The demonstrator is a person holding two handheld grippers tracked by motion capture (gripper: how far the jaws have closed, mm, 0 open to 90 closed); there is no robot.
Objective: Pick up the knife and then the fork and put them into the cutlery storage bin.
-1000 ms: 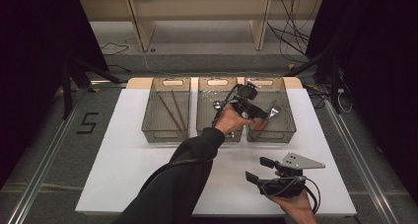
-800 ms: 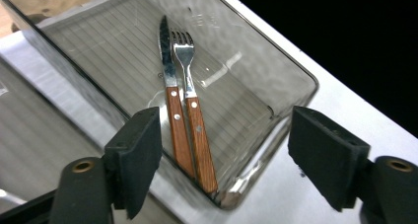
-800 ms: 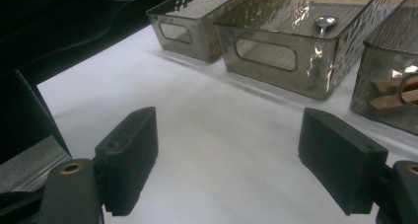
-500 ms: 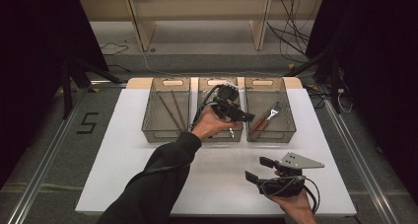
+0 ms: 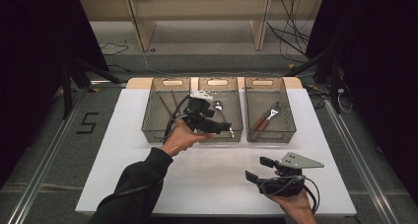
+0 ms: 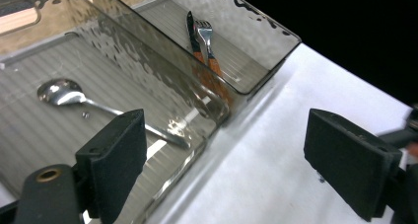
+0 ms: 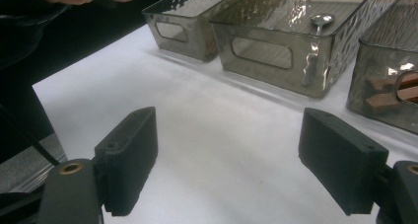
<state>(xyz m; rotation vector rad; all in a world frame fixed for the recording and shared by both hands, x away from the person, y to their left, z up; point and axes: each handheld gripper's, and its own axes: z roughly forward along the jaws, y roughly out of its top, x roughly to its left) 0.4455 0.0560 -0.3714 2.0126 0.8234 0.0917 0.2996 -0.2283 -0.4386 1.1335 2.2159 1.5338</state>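
Three smoky clear bins stand in a row at the back of the white tabletop (image 5: pixel 148 179). A spoon (image 6: pixel 64 93) lies in the middle bin (image 5: pixel 235 116). In the right bin (image 5: pixel 288 116) lie a fork (image 6: pixel 205 32) and a knife with wooden handles. My left gripper (image 5: pixel 224 128) hovers over the middle bin's front wall, open, with nothing between its fingers (image 6: pixel 116 160). My right gripper (image 5: pixel 257 169) is low over the table's front right, open and holding nothing, and it points at the bins (image 7: pixel 276 51).
The left bin (image 5: pixel 153 120) holds a few thin dark sticks (image 5: pixel 170 103). A wooden shelf frame (image 5: pixel 202 17) stands on the floor beyond the table. Cables lie on the floor at the back right. Bare white surface stretches between the bins and the table's front edge.
My left gripper has moved left from above the right bin to the middle bin's front and drawn back a little toward the person. The right gripper has stayed where it was.
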